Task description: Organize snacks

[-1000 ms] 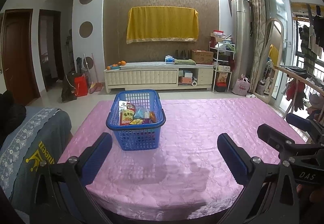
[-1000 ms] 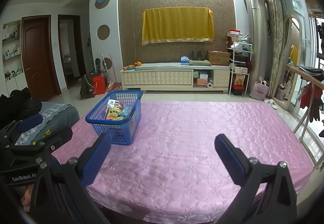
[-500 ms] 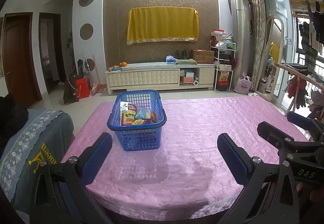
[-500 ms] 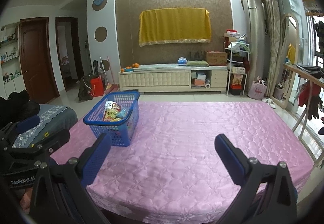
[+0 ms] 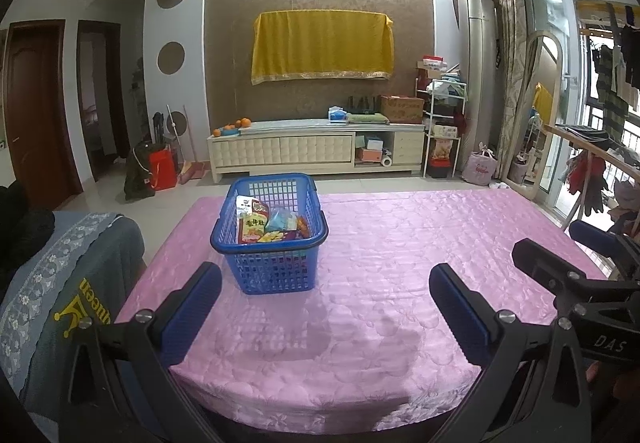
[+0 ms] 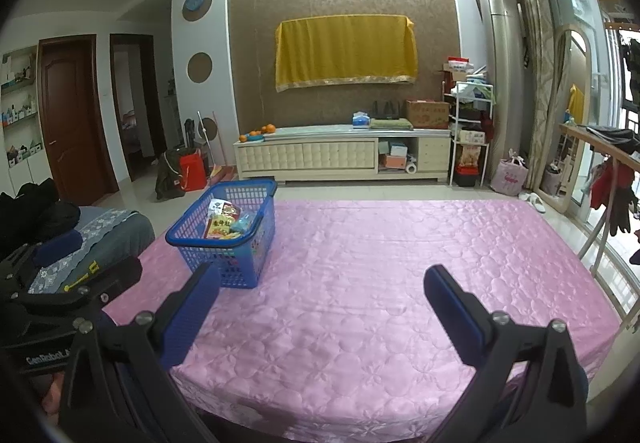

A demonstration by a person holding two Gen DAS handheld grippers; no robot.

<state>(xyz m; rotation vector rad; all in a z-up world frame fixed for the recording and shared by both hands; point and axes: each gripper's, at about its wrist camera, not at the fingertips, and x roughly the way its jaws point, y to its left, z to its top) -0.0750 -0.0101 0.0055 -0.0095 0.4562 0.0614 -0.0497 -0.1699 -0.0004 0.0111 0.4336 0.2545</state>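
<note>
A blue plastic basket [image 5: 276, 271] stands on the pink quilted table [image 5: 400, 251], left of centre, with several snack packets [image 5: 266, 225] inside it. My left gripper [image 5: 325, 281] is open and empty, held back from the basket near the table's front edge. In the right wrist view the same basket [image 6: 240, 263] sits to the left, snack packets [image 6: 228, 223] showing above its rim. My right gripper [image 6: 322, 281] is open too, nothing between its fingers, over the bare pink cloth. The right tool's body [image 5: 580, 291] shows at the left view's right edge.
A chair back with a grey embroidered cover [image 5: 60, 283] stands at the table's left side. A drying rack with clothes [image 6: 612, 179] is off the right edge. Beyond the table are floor tiles and a low white cabinet [image 5: 316, 153] against the wall.
Both views have shifted slightly; the basket sits a little farther left in the right wrist view. Both grippers stay open and empty.
</note>
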